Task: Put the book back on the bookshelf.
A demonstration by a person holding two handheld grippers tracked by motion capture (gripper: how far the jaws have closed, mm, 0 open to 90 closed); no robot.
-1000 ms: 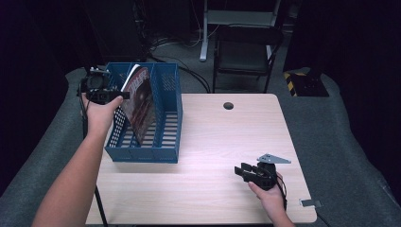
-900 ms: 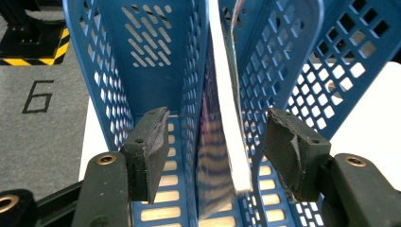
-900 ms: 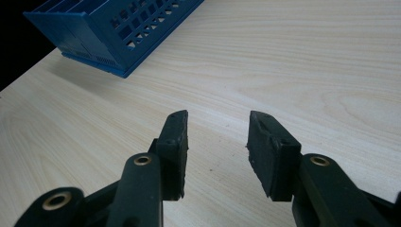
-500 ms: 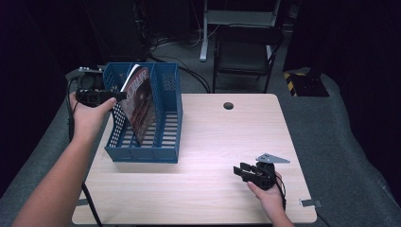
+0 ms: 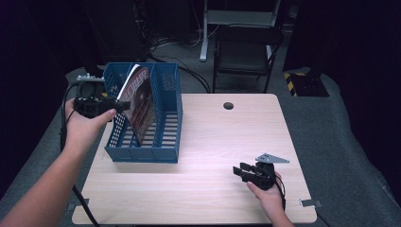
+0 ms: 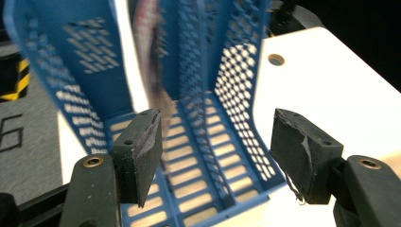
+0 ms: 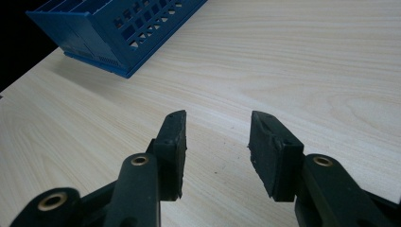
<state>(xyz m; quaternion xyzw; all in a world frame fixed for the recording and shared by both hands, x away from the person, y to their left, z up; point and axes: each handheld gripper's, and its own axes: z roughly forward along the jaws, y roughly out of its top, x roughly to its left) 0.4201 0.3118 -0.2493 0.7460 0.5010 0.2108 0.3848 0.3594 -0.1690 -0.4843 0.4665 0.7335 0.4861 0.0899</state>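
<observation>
The table (image 5: 208,142) is a pale wood-grain top with a small round hole (image 5: 228,105) near its far edge; most of its right and near surface is bare, giving ample room for movement there. The blue file rack (image 5: 146,116) stands on the left part of the table, its near-left corner close to the table's left edge, its long axis running from the person toward the far side. A magazine (image 5: 141,101) stands inside the rack, in a middle slot as far as the high view tells, leaning with its top edge tilted toward the left wall and rising above the rim. The left gripper (image 5: 111,105) is held just outside the rack's left wall, level with the magazine's upper part, pointing rightward at it. Its jaws have just been opening and stand well apart; in the left gripper view nothing lies between the pads (image 6: 144,151), and the magazine (image 6: 151,71) is seen ahead, apart from them. Judgement: the magazine has been released into the rack, and the left hand is by far the nearer to it. Clearance for that hand is tight at the rack wall and open to the left beyond the table edge. The right gripper (image 5: 243,172) rests low over the near-right table, well apart from the rack, jaws partly open on nothing (image 7: 217,142).
</observation>
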